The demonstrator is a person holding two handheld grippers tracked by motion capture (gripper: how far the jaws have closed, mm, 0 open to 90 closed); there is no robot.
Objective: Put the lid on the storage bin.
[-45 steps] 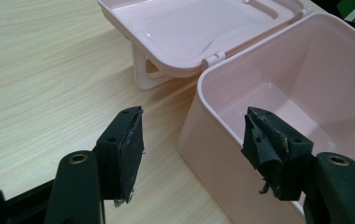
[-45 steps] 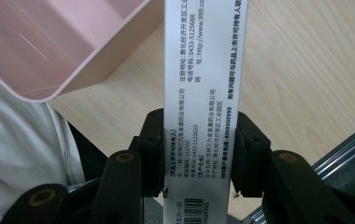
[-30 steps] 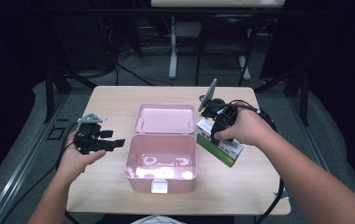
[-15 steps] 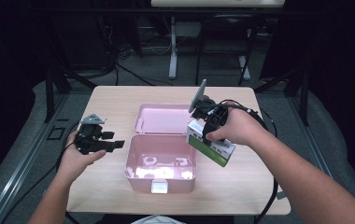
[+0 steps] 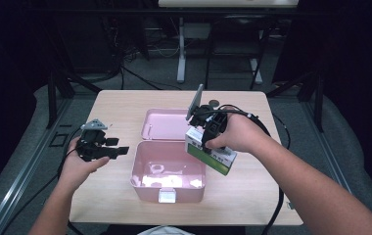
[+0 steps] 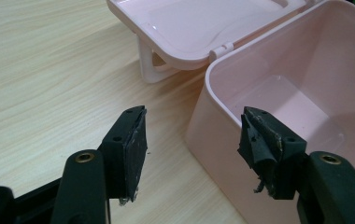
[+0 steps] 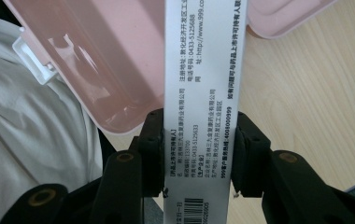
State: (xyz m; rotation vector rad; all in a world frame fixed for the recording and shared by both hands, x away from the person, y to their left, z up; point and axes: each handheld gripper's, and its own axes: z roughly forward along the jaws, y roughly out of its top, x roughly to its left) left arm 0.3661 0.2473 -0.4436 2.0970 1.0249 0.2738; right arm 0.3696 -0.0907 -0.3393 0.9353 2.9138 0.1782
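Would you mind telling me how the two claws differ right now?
The right claw is shut on the green and white carton, while the left claw is open with nothing between its jaws, which have just been closing. The right claw is above the pink box; the left is beside it. Both have black jaws.

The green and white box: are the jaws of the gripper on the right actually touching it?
Touching. In the right gripper view both black pads press flat against the sides of the green and white box, with no gap; the right gripper holds it.

The carton (image 5: 211, 154) hangs over the open box's (image 5: 167, 190) right rim.
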